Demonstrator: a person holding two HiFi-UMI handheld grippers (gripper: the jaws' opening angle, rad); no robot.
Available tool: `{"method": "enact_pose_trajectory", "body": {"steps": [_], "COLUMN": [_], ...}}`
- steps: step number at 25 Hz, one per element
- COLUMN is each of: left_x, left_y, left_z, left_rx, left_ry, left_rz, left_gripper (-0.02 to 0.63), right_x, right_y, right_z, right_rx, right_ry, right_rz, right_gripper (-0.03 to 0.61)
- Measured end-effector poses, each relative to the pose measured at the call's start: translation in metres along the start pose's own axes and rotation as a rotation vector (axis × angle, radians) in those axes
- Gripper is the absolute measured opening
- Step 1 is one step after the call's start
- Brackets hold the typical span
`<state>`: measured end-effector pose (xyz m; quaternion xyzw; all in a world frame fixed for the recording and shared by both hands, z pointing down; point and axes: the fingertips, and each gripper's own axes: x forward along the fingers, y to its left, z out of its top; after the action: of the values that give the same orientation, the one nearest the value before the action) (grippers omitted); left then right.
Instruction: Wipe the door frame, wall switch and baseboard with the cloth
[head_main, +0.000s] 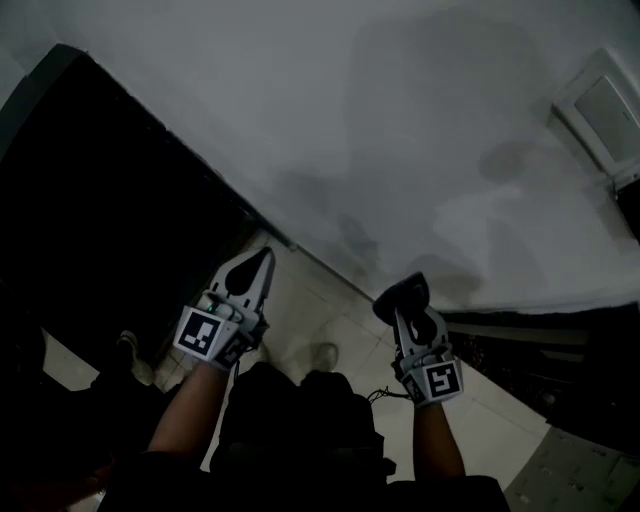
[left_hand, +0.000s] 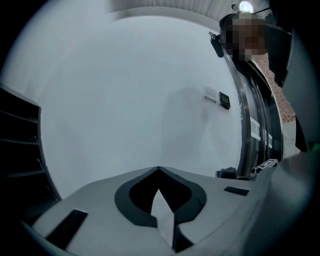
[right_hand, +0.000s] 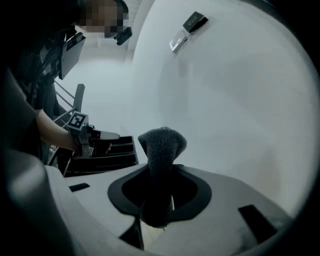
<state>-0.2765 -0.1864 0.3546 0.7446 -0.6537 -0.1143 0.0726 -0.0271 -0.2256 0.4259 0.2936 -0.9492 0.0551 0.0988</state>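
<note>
A dark grey cloth (right_hand: 161, 145) sticks out between the jaws of my right gripper (right_hand: 163, 172), which is shut on it. In the head view the right gripper (head_main: 405, 297) holds the cloth (head_main: 401, 296) close to the foot of the white wall (head_main: 400, 120). My left gripper (head_main: 260, 262) is shut with nothing in it, near the dark doorway's edge (head_main: 190, 150); its jaws (left_hand: 159, 172) meet at a point. The wall switch (head_main: 605, 108) sits at the upper right of the head view, and the wall switch (right_hand: 188, 30) also shows above the cloth.
A dark doorway (head_main: 90, 220) fills the left. Pale floor tiles (head_main: 320, 310) lie below the grippers, with the person's shoes on them. A dark strip (head_main: 520, 335) runs along the wall's foot at the right. A dark upright frame (left_hand: 248, 120) stands right of the wall.
</note>
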Motion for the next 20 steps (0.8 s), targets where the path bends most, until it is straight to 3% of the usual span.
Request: {"method": "enact_pose_trajectory", "body": {"steps": [11, 16, 20], "left_x": [-0.061, -0.075, -0.070], "left_y": [0.099, 0.120, 0.122], "left_z": [0.036, 0.045, 0.032], "left_rx": [0.006, 0.006, 0.016], "left_ry": [-0.054, -0.054, -0.014], "left_rz": [0.029, -0.013, -0.071], "left_gripper": [-0.009, -0.009, -0.009], "right_x": [0.061, 0.066, 0.068], "right_y": [0.095, 0.117, 0.122], "right_z": [0.014, 0.021, 0.009], "right_rx": [-0.022, -0.038, -0.027], "right_ry": [-0.004, -0.019, -0.013], "right_rz": [-0.002, -0.063, -0.110], "right_gripper": [0.091, 0.091, 0.091]}}
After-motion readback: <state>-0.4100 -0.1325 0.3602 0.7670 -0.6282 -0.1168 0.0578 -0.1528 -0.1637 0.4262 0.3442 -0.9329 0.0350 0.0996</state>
